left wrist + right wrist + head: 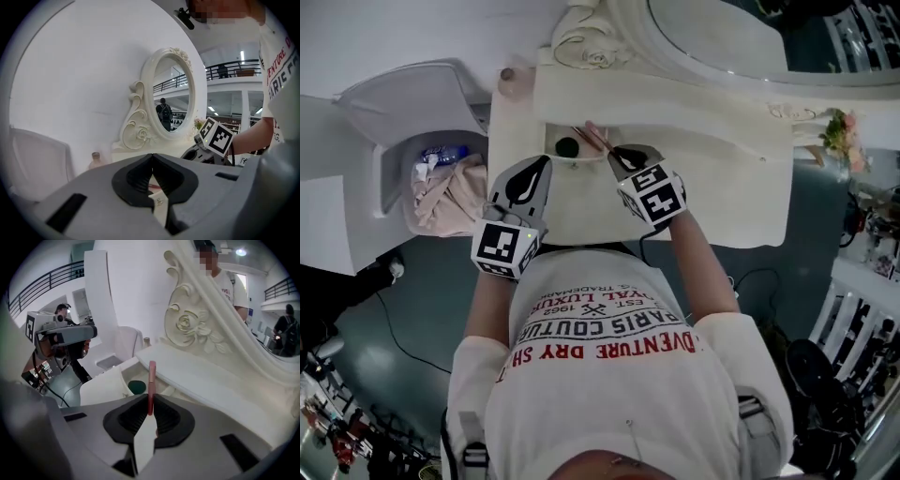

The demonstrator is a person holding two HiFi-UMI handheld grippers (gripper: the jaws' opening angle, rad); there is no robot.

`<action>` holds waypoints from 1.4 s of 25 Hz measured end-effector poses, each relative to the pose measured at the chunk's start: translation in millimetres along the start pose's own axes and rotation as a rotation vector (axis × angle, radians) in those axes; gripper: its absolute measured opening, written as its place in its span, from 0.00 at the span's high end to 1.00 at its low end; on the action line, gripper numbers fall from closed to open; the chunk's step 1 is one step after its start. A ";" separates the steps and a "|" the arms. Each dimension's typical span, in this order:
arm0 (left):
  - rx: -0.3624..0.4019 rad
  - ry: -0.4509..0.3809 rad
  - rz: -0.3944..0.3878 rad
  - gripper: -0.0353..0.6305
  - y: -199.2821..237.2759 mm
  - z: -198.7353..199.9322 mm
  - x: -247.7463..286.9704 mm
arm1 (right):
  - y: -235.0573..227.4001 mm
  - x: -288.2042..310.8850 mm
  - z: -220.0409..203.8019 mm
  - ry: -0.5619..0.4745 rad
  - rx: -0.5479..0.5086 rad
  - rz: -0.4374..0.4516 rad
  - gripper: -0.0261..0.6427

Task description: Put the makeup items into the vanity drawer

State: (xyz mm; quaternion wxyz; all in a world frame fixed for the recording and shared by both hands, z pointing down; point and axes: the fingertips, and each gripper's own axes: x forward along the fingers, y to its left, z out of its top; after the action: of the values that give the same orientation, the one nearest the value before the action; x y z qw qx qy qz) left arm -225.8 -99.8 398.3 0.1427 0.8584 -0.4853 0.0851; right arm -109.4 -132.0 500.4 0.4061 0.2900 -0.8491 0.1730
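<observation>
Head view: at the upper centre of the frame, the right gripper (619, 155) holds a slim pink stick (598, 141) over the open drawer (553, 155) of the white vanity (722, 206). A dark round pot (567, 147) already lies inside the drawer. The left gripper (542, 167) hangs just beside the drawer's lower-left corner, and a small bottle (508, 75) stands on the vanity's upper-left corner. Left gripper view: its jaws meet at the tips with nothing seen between them. The oval mirror (171, 98) fills the centre, and the other gripper's marker cube shows at right, near enough that the two tools could likely knock together over the drawer. Right gripper view: the jaws are clamped on the stick's lower end, so most of its length juts up-frame unsupported, above the pot. Such a thin, end-on hold could let the stick swivel or slide out. If the tip catches the drawer wall or the shelf edge above it, or is let go off-centre, the stick may roll onto the tabletop or land on the pot.
</observation>
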 end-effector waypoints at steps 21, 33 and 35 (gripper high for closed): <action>-0.058 -0.010 0.169 0.94 61.2 -11.5 -45.9 | 34.4 57.3 41.5 0.047 -0.124 0.048 0.70; 0.056 -0.062 0.028 0.94 28.5 33.0 -19.5 | 5.2 -34.6 62.2 -0.280 -0.001 -0.118 0.96; 0.087 -0.063 0.007 0.94 21.4 38.6 -15.7 | -1.3 -55.2 66.0 -0.358 0.013 -0.166 0.96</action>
State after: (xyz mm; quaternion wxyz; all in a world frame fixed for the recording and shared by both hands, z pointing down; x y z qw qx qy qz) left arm -251.9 -110.2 360.9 0.0896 0.8644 -0.4884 0.0792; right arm -119.9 -148.5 416.6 0.2594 0.3878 -0.8799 0.0900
